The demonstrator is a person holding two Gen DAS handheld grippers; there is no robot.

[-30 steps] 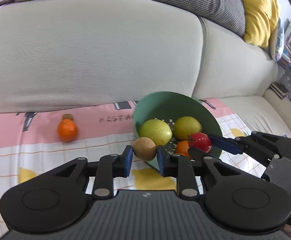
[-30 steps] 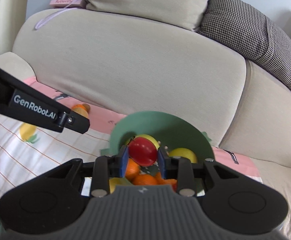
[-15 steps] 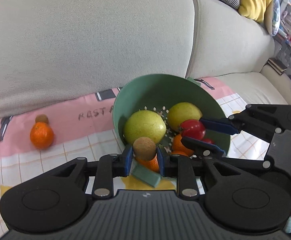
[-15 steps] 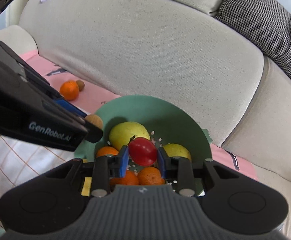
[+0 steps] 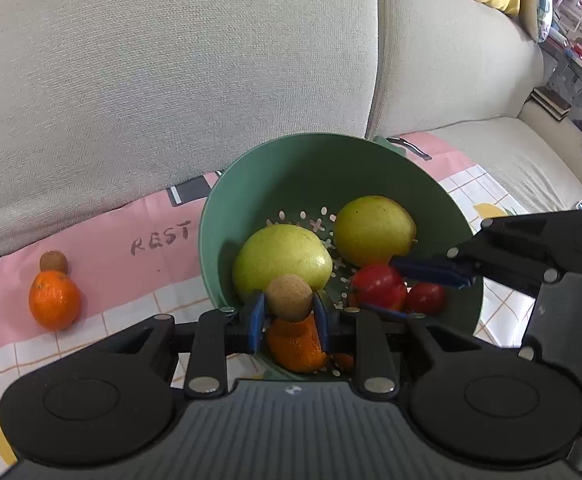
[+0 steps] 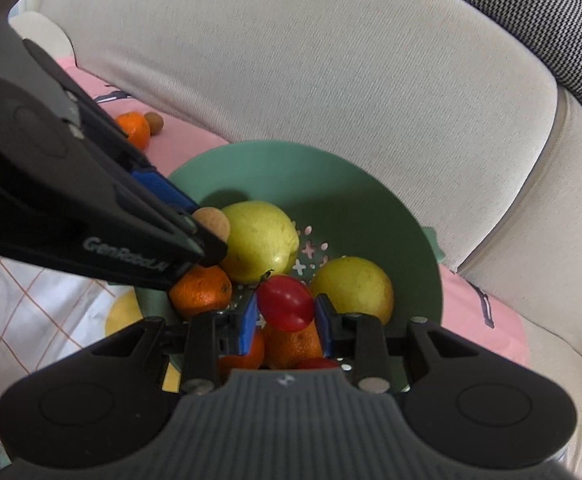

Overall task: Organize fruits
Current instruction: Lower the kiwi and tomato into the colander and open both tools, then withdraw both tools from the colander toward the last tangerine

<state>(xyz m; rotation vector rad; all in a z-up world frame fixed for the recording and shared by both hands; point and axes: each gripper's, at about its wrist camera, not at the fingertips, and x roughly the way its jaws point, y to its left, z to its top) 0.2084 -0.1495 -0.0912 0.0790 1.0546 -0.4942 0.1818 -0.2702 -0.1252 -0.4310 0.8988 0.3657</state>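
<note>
Stray orange (image 5: 54,300) beside colander (image 5: 291,168)

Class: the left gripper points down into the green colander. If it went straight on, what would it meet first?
Probably the orange lying under the brown fruit that the left gripper holds, inside the green colander; depth is unclear.

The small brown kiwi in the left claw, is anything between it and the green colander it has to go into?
Nothing blocks it. The left claw holds the small brown kiwi over the open green plastic colander. Below it lie an orange tangerine and a large yellow-green fruit, so it would land on fruit.
</note>
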